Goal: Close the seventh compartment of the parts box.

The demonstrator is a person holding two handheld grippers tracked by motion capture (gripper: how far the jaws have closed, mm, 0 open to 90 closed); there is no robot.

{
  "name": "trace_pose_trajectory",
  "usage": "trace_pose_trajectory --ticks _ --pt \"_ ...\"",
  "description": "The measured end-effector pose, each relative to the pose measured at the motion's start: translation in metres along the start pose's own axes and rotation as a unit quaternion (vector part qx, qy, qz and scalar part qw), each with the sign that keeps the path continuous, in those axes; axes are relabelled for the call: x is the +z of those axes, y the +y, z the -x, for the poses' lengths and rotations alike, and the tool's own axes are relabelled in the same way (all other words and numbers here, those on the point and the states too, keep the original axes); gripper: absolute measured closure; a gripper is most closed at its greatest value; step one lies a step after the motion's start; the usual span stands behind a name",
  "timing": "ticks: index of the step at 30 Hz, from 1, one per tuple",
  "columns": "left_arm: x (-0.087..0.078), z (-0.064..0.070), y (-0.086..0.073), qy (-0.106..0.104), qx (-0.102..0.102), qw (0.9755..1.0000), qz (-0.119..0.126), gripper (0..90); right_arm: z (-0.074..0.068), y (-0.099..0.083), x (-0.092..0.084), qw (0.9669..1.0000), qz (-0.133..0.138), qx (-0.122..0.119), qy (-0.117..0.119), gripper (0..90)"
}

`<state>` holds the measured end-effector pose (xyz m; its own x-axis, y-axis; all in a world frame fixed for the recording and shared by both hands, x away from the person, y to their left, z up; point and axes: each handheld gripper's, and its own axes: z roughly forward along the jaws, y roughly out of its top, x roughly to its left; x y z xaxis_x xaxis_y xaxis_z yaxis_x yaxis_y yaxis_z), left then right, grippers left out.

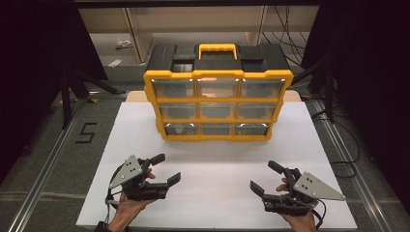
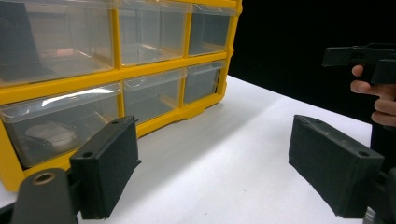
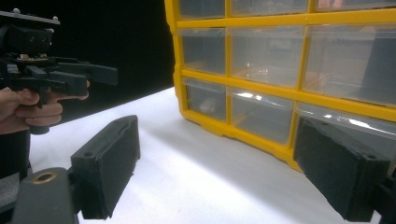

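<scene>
Barely begun, by the look of it: organizer (image 1: pixel 217 92) at tabletop's (image 1: pixel 212 159) far edge, drawers all shut. Left claw (image 1: pixel 163 167) and right claw (image 1: pixel 265 176) near it, wide open, empty.

A yellow and black drawer box (image 1: pixel 217 92) with clear drawers, standing at the back of a white table (image 1: pixel 217 193). Near the front, the left gripper (image 1: pixel 167 169) and the right gripper (image 1: pixel 263 176), each in a hand, jaws wide apart, holding nothing. Both well apart from the box.
</scene>
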<state>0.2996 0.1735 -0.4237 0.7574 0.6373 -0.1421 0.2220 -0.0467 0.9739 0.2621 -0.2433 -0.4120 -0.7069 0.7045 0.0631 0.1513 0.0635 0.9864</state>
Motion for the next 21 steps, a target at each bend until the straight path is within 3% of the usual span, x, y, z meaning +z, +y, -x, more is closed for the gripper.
trace_pose_trajectory --ticks 21 --pt "0.0025 0.0016 0.0014 -0.006 0.001 1.0000 -0.001 15.5 0.0007 -0.0004 0.0003 1.0000 0.000 0.002 0.000 15.6"
